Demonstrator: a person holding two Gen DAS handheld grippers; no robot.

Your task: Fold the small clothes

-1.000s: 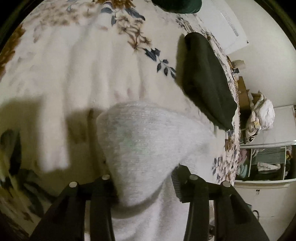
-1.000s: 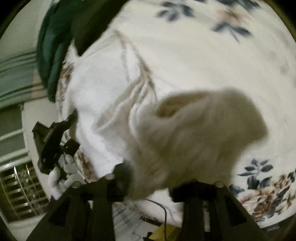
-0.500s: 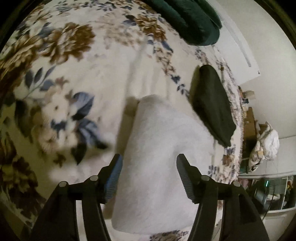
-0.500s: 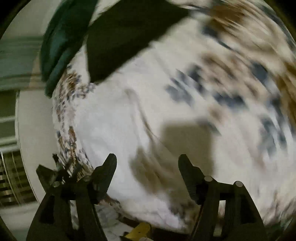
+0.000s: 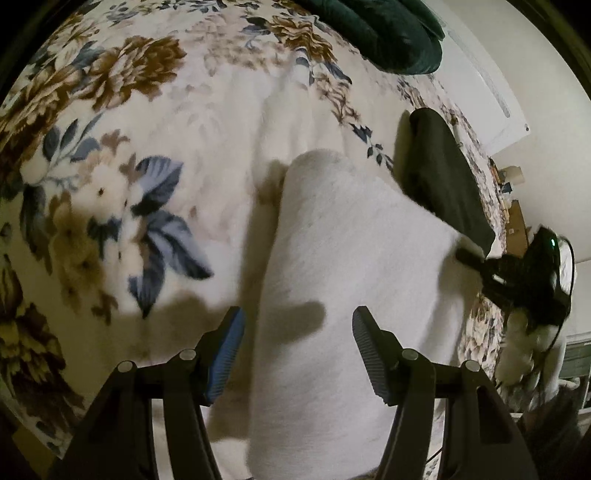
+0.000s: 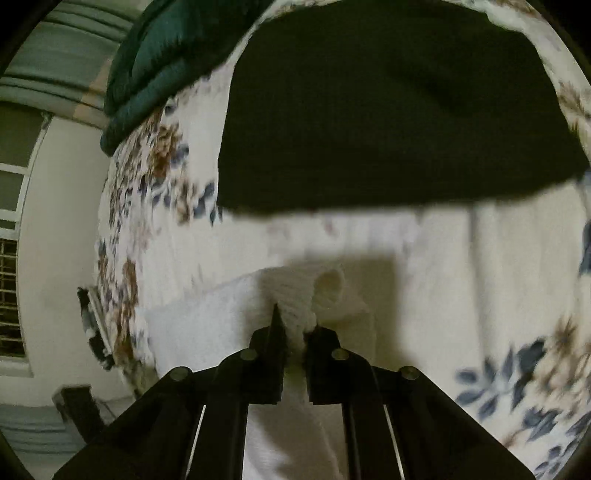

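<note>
A white knitted garment (image 5: 351,258) lies folded on the floral blanket (image 5: 110,184). My left gripper (image 5: 297,325) is open just above its near part, one finger to each side, holding nothing. In the right wrist view my right gripper (image 6: 295,325) is shut on an edge of the white garment (image 6: 299,291), which bunches up between the fingertips. The right gripper also shows in the left wrist view (image 5: 517,273) at the garment's right edge. A folded dark garment (image 5: 443,184) lies beyond the white one, seen large in the right wrist view (image 6: 388,110).
A dark green bundle (image 5: 388,33) lies at the far end of the bed, also in the right wrist view (image 6: 166,55). The bed edge (image 6: 122,258) drops off left, with a wall and window beyond. Furniture and clutter (image 5: 517,206) stand at the right.
My left gripper let go of the white garment, which now lies flat. My right gripper opened, swung toward the dark garment, and has shut on the white garment's edge.
</note>
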